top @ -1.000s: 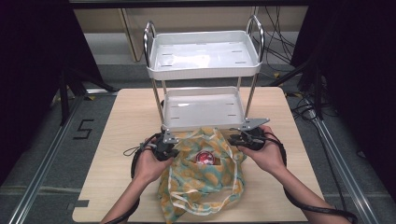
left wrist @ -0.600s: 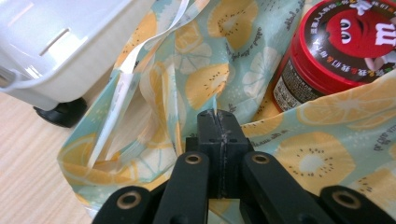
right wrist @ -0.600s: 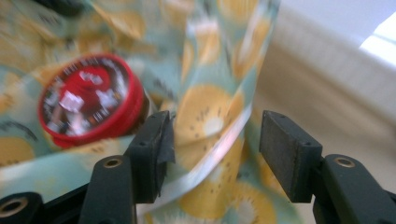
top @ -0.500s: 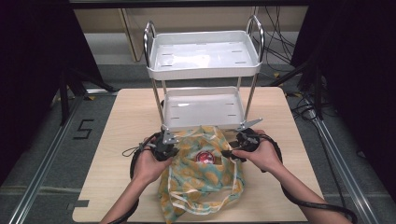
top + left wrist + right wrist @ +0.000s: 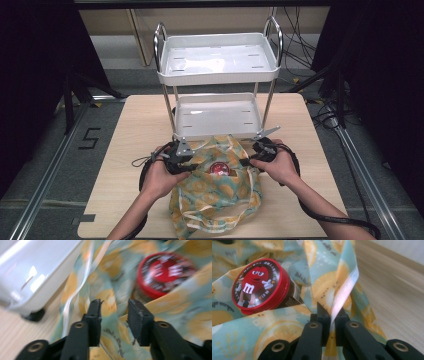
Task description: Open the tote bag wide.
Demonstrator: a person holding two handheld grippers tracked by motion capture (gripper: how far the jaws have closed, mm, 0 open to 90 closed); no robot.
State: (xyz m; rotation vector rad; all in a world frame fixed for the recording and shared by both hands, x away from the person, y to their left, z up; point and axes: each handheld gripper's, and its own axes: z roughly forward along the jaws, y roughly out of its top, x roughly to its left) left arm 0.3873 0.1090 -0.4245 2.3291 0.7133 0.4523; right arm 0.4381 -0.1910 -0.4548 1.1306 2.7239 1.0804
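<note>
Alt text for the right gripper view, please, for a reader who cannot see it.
The right gripper has its two black jaws shut on a fold of a cloth bag, teal with a yellow lemon print. A tub with a red lid bearing a red cartoon candy figure lies tilted in the bag's folds at left. The wooden table runs along the right.

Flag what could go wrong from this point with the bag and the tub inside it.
1. The right gripper pinches only a thin edge of the patterned bag; the fabric may slip out if pulled.
2. The left gripper has just been opening, with cloth between its jaws but not pressed, so that side of the mouth may sag shut.
3. The red-lidded tub lies tilted at the bag's opening; lifting one side could roll it out.
</note>
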